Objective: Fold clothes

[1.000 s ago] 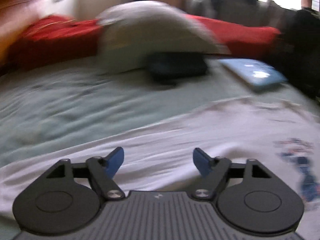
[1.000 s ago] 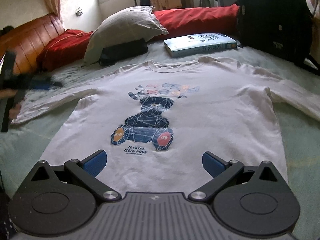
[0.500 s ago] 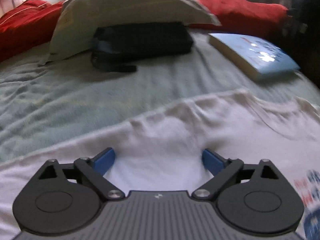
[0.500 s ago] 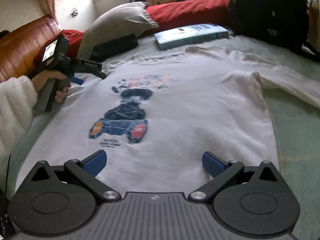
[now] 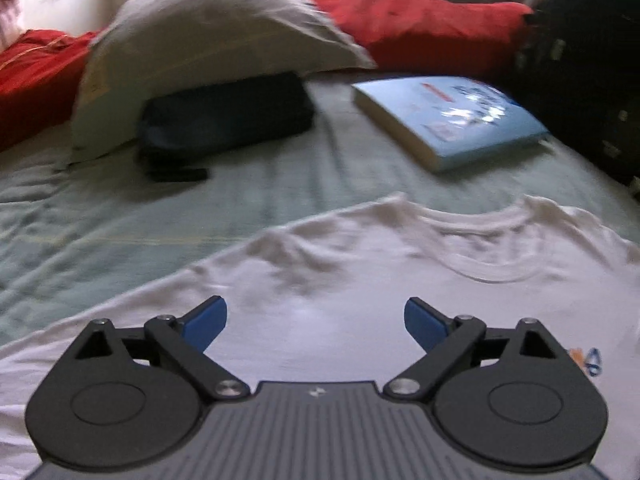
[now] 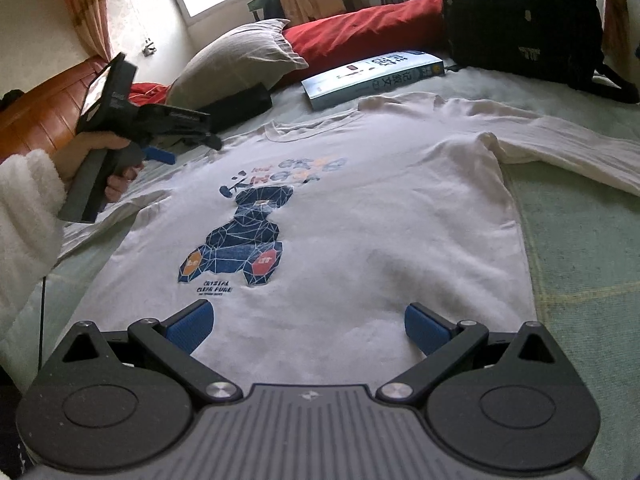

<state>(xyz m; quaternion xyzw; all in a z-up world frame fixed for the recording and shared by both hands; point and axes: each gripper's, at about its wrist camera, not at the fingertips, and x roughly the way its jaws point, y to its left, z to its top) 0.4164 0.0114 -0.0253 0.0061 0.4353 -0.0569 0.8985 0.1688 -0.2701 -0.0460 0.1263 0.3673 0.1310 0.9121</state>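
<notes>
Lying flat and face up on the bed (image 6: 580,240), the white shirt (image 6: 360,208) is spread out full width, printed bear uppermost, collar toward the pillow (image 6: 240,56). Its right sleeve (image 6: 560,148) stretches straight out to the side; the left sleeve runs out under the person's hand (image 6: 108,160). No fold shows in the body or in the sleeve that is in view, so as things lie the whole fold is left to make.

The left gripper (image 5: 316,320) hovers low over the shoulder area near the collar (image 5: 492,248), its blue pads wide apart and holding nothing. The right gripper (image 6: 308,324) sits over the hem end, also spread wide and empty.

A blue book (image 6: 372,76), a dark pouch (image 5: 224,120) and a black backpack (image 6: 520,20) lie beyond the collar.
</notes>
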